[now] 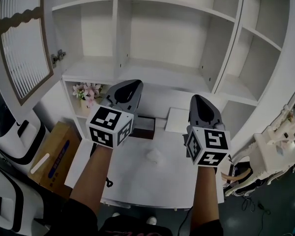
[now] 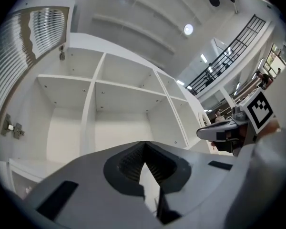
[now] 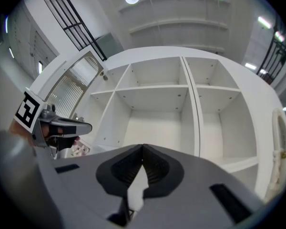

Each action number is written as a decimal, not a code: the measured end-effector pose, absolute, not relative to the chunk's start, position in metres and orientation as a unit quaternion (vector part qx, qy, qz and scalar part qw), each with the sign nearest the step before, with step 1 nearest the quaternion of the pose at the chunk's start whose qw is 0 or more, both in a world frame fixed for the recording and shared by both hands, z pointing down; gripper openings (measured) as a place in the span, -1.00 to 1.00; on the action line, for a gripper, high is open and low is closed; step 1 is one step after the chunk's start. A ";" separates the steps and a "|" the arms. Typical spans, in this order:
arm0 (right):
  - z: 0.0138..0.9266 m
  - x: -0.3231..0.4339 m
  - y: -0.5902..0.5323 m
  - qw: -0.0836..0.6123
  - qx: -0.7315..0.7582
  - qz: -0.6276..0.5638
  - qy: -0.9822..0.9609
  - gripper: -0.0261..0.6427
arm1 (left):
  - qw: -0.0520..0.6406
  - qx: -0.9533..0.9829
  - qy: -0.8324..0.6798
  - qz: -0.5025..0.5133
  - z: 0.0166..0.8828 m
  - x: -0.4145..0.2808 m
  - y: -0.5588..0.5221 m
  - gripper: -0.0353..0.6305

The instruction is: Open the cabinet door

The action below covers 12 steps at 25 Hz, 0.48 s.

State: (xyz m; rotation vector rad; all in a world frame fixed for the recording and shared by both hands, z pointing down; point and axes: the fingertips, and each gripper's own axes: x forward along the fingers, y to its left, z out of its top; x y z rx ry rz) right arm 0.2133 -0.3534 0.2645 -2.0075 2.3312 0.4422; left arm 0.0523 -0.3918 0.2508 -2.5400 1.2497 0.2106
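- Cabinet [image 1: 177, 58]: one, white, filling twelve o'clock from where I stand. At least four compartments are counted in the right gripper view.
- Cabinet door [image 1: 22, 48]: one in clear view, slatted, at ten o'clock, already swung wide on its hinge [image 1: 58, 57]. I judge the task done on this side.
- Table [image 1: 152, 181]: one, at six o'clock under both hands.
- Left gripper [image 1: 129, 86] and right gripper [image 1: 198, 101]: two, each with jaws pressed together and nothing between them. They are level with each other and well apart, and touch neither door nor shelf.
- Flowers [image 1: 87, 91]: one bunch, at nine o'clock of the left gripper and near it.
- Risk: a sideways sweep of the left gripper could knock the flowers. Pushing the door further could strain the hinge.
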 end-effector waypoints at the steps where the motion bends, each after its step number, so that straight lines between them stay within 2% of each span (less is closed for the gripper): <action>1: 0.270 0.212 -0.356 0.015 -0.645 0.139 0.751 -0.86 | 0.147 -0.884 0.437 0.072 0.257 0.051 -0.393 -0.87; 12: 0.333 0.195 -0.359 -0.009 -0.631 0.099 0.769 -0.86 | 0.092 -0.879 0.465 0.058 0.330 0.036 -0.391 -0.87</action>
